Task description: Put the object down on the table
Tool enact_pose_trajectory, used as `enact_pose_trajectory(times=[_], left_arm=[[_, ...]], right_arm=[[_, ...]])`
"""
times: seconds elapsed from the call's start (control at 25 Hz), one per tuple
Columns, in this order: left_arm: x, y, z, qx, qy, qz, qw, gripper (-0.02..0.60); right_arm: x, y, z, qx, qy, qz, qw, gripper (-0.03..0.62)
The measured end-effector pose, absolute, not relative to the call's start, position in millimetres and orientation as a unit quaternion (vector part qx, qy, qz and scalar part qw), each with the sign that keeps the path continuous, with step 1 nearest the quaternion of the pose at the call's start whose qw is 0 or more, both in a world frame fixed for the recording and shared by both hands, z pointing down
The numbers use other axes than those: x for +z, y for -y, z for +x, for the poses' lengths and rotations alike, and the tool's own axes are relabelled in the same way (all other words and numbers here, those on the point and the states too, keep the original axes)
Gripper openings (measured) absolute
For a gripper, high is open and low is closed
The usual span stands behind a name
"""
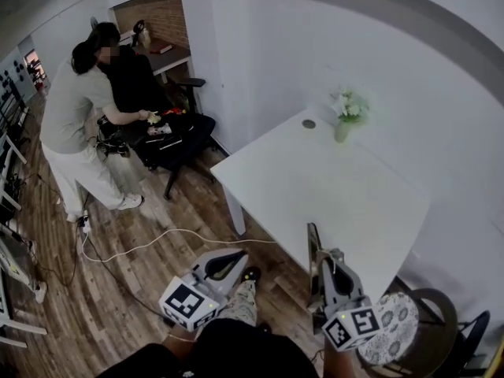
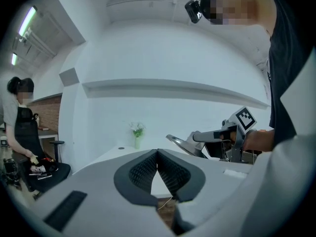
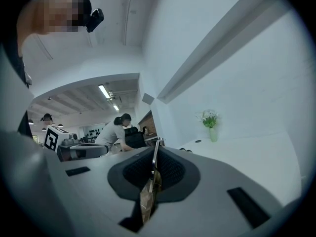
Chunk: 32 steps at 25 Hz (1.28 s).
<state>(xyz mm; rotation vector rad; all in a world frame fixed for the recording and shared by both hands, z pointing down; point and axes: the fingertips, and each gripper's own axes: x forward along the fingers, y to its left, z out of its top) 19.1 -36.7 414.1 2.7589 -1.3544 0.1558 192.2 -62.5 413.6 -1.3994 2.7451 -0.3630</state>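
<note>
My right gripper (image 1: pixel 317 262) is shut on a thin flat metal object (image 1: pixel 313 239), held edge-on just short of the near edge of the white table (image 1: pixel 331 187). In the right gripper view the object (image 3: pixel 154 174) stands upright between the dark pads (image 3: pixel 170 172) and sticks out past their tips. From the left gripper view I see the same object (image 2: pixel 180 143) as a shiny blade ahead of the right gripper (image 2: pixel 197 141). My left gripper (image 1: pixel 236 257) hangs over the wooden floor to the left of the table. Its jaws (image 2: pixel 157 153) are shut with nothing between them.
A vase of flowers (image 1: pixel 344 116) and a small round grommet (image 1: pixel 309 124) sit at the table's far side, against the white wall. Two people bend over a black office chair (image 1: pixel 169 140) at the back left. A cable (image 1: pixel 157 242) lies across the floor. A round patterned seat (image 1: pixel 394 329) stands at the bottom right.
</note>
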Motion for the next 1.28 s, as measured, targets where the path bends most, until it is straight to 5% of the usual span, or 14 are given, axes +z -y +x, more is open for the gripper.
enact_pose_trajectory(times=[1.28], left_arm=[[447, 351, -2, 0.070, 0.339, 0.934, 0.088, -0.002]], right_arm=[[467, 334, 169, -0.174, -0.817, -0.549, -0.031, 0.011]])
